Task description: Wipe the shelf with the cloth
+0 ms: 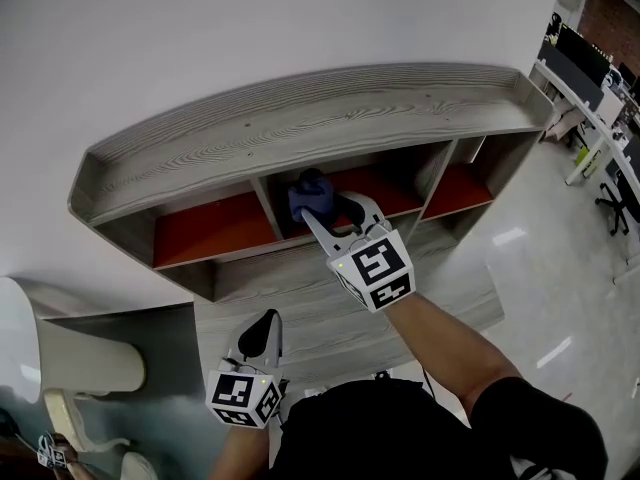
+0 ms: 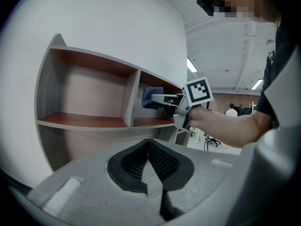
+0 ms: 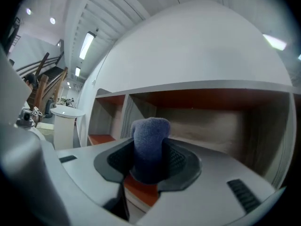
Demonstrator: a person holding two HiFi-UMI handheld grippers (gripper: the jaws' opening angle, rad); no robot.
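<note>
The right gripper (image 1: pixel 318 211) clamps a bunched blue cloth (image 1: pixel 305 192) inside the middle compartment of the grey wooden shelf (image 1: pixel 300 118). The left gripper (image 1: pixel 267 320) hangs low, jaws together, empty.

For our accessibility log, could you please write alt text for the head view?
The right gripper holds a blue cloth inside the middle compartment of a grey wooden shelf with red boards, against a white wall. The left gripper, shut and empty, hangs lower down.
</note>
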